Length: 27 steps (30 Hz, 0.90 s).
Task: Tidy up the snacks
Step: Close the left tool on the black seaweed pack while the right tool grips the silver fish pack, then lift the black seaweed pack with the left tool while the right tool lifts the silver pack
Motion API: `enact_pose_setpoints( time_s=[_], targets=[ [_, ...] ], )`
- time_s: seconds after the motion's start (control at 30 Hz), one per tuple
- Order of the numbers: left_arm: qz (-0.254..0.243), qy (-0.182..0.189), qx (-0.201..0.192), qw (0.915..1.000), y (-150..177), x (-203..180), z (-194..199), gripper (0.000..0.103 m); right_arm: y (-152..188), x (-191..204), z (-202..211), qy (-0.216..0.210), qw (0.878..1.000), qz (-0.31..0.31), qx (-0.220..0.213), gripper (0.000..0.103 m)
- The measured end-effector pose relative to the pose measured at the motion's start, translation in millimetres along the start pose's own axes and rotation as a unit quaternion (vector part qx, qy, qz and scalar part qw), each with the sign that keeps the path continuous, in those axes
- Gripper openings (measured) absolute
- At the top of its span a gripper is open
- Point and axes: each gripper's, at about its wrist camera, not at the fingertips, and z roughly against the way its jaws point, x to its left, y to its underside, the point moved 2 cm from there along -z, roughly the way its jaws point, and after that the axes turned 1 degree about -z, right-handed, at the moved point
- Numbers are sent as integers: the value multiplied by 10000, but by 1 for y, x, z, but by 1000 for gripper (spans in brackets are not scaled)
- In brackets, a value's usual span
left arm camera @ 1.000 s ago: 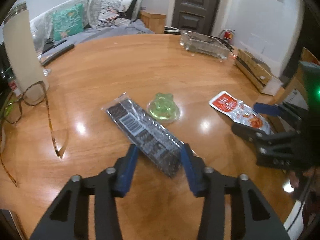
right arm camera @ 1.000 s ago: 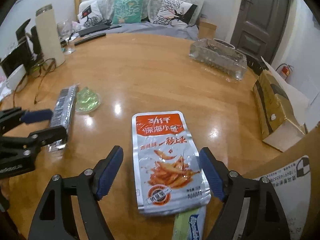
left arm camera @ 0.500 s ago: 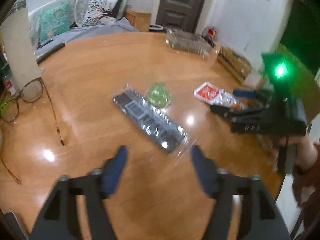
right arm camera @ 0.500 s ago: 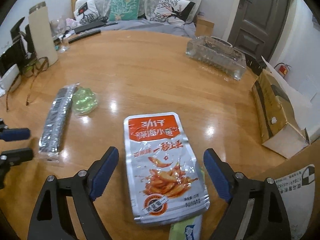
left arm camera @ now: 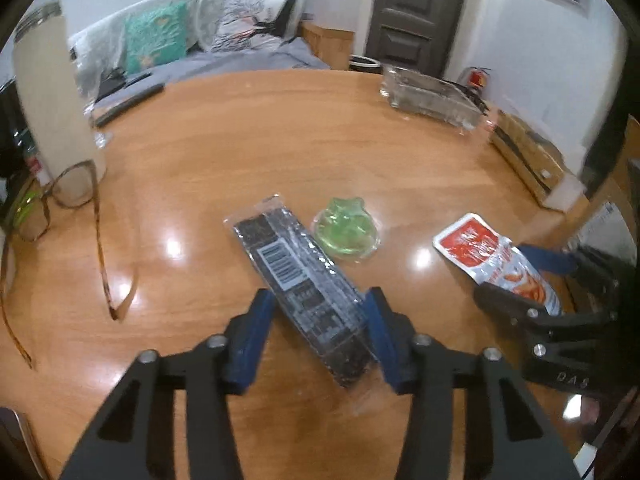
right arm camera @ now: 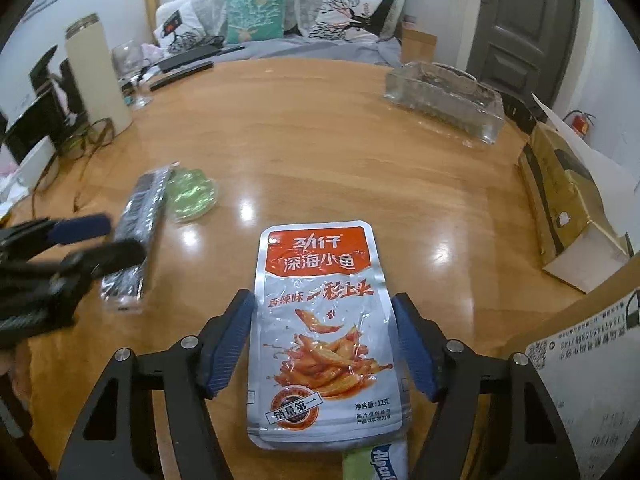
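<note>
Between the spread, unclenched left claw (left arm camera: 318, 320), the dark snack bar (left arm camera: 298, 280) runs diagonally, far-left to near-right.

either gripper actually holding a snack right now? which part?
Neither has a clear hold. The left gripper straddles the near end of the dark packet; the right gripper straddles the lower half of the red fish packet. Contact can't be told.

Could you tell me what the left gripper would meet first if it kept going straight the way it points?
The dark bar: it already lies slantwise between the left gripper fingers. Farther along sits the green jelly cup, though depth is hard to judge.
</note>
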Motion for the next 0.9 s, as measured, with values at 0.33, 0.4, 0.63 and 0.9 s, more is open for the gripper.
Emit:
enact_pose_setpoints(
  time_s=[0.33, 0.4, 0.63, 0.9],
  targets=[
    [-614, 85, 178, 9979, 25, 21, 24, 44, 9, 9, 14, -157, 9998, 112, -50, 67],
    [-480, 93, 221, 9986, 25, 28, 25, 44, 9, 10, 14, -164, 9998, 135, -62, 67],
    [76, 372, 96, 9992, 9, 19, 22, 61, 10, 9, 17, -256, 9996, 39, -99, 67],
    [175, -91, 111, 9997, 0, -1, -2, 44, 8, 8, 17, -315, 9994, 1, -134, 67]
  ],
)
